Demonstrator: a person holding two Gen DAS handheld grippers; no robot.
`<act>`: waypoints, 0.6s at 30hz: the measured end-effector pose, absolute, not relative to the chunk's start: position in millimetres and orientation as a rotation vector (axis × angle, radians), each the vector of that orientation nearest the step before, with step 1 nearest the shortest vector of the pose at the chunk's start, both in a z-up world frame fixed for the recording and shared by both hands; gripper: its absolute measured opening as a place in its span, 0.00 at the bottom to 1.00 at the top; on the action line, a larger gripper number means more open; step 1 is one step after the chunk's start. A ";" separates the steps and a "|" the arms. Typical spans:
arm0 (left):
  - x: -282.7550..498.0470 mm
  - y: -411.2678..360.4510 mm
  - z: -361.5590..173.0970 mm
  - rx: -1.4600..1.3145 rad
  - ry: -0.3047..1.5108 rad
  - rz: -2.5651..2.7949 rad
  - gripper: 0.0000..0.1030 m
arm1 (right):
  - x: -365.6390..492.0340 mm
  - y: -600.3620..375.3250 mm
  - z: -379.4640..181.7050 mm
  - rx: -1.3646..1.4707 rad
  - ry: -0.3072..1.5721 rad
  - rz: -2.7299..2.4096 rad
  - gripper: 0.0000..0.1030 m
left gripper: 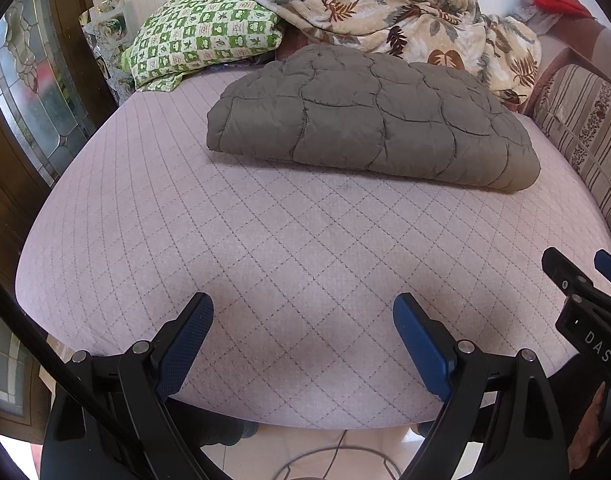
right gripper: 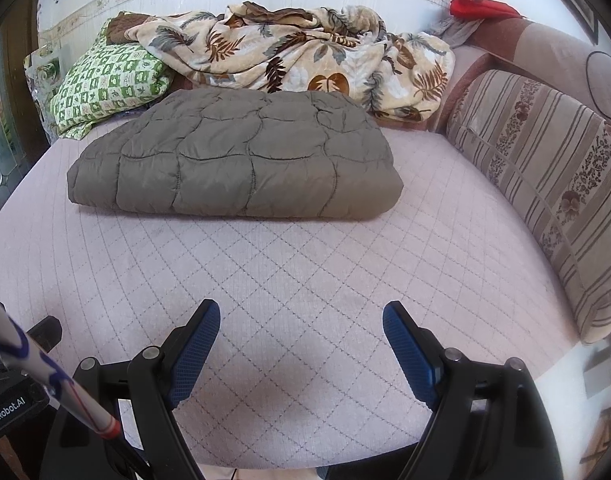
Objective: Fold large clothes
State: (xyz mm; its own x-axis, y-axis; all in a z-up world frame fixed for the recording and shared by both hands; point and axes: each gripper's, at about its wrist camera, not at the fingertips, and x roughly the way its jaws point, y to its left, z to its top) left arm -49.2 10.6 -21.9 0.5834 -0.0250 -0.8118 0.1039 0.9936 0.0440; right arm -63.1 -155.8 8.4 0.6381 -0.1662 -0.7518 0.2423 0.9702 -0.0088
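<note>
A grey-brown quilted jacket (left gripper: pixel 369 120) (right gripper: pixel 233 160) lies folded into a thick rectangle on the pink quilted mattress (left gripper: pixel 265 240) (right gripper: pixel 305 260), toward its far side. My left gripper (left gripper: pixel 303 312) hovers open over the mattress's near edge, well short of the jacket, with nothing between its blue pads. My right gripper (right gripper: pixel 301 318) is also open and empty above the near edge. In the left wrist view the right gripper's fingertips (left gripper: pixel 609 266) show at the right border.
A green checked pillow (left gripper: pixel 201 40) (right gripper: pixel 105 84) and a crumpled leaf-print blanket (left gripper: pixel 385 12) (right gripper: pixel 305 56) lie at the back. A striped cushion (right gripper: pixel 545 184) lines the right side. A red cloth (right gripper: pixel 481 4) sits in the far right corner. A glass-panelled door (left gripper: pixel 33 92) stands left.
</note>
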 end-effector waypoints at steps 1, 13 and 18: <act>-49.2 10.6 -21.9 0.092 0.945 -0.074 0.88 | -63.0 -154.7 8.4 0.094 0.847 -0.228 0.85; -44.9 11.7 -25.7 0.072 0.964 -0.080 0.88 | -61.9 -150.6 7.4 0.086 0.838 -0.215 0.85; -39.4 13.4 -27.5 0.068 0.967 -0.076 0.88 | -56.1 -147.9 9.3 0.075 0.840 -0.199 0.85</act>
